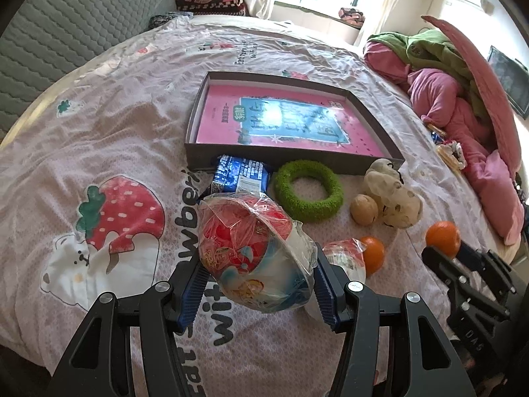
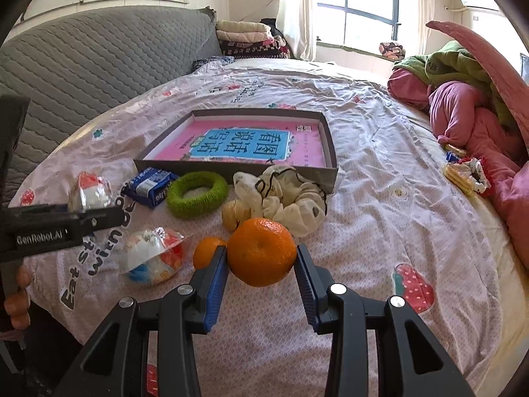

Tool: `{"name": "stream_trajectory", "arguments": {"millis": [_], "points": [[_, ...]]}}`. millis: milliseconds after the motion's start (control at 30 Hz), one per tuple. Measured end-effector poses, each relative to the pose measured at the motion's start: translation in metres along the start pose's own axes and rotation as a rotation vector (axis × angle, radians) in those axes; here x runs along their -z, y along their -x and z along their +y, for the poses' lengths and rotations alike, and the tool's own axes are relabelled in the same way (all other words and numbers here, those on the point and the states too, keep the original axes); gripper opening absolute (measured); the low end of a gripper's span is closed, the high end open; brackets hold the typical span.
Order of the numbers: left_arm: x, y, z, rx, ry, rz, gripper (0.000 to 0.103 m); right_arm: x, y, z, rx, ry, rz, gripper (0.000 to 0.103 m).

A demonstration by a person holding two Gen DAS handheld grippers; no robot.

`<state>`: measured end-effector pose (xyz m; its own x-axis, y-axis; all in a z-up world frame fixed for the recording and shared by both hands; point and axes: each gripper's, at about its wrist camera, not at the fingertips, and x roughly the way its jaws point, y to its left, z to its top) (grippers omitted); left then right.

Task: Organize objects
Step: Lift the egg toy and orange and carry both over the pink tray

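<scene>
My left gripper (image 1: 258, 278) is shut on a plastic-wrapped red and white bowl (image 1: 254, 248) and holds it above the bedspread; it also shows in the right wrist view (image 2: 89, 192). My right gripper (image 2: 261, 264) is shut on an orange (image 2: 261, 251), which also shows in the left wrist view (image 1: 443, 236). A second orange (image 2: 208, 251), a second wrapped bowl (image 2: 152, 258), a green ring (image 2: 196, 193), a blue packet (image 2: 148, 187), a walnut-like ball (image 2: 234, 216) and a cream cloth bundle (image 2: 287, 198) lie in front of a shallow grey box (image 2: 330, 152) holding a pink book (image 2: 244, 149).
Everything lies on a bed with a pink strawberry-print cover (image 1: 115, 132). A grey quilted headboard (image 2: 82, 66) is at the left. Pink and green bedding (image 2: 469, 106) is piled at the right, with snack packets (image 2: 463, 172) beside it. Folded blankets (image 2: 244, 36) sit at the back.
</scene>
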<state>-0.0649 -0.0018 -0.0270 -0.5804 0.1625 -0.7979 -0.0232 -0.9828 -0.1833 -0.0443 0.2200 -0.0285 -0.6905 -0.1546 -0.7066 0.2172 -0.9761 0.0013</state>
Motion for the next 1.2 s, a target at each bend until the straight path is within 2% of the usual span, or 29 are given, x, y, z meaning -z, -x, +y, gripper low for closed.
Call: {"name": "stream_trajectory", "arguments": {"millis": [400,800,967,1200], "points": [[-0.007,0.028,0.002,-0.01,0.004,-0.061,0.06,-0.018,0.012,-0.013,0.008,-0.035,-0.053,0.041],[-0.037,0.037,-0.016,0.008,-0.03,-0.102,0.06,-0.062,0.033,-0.002,0.026,0.013,-0.087,0.041],[-0.051,0.033,-0.024,0.013,-0.051,-0.111,0.06,-0.075,0.024,0.004,0.024,0.03,-0.091,0.041],[-0.074,0.015,-0.028,0.03,-0.085,-0.114,0.06,-0.096,-0.01,0.006,0.024,0.059,-0.087,0.041]]}}
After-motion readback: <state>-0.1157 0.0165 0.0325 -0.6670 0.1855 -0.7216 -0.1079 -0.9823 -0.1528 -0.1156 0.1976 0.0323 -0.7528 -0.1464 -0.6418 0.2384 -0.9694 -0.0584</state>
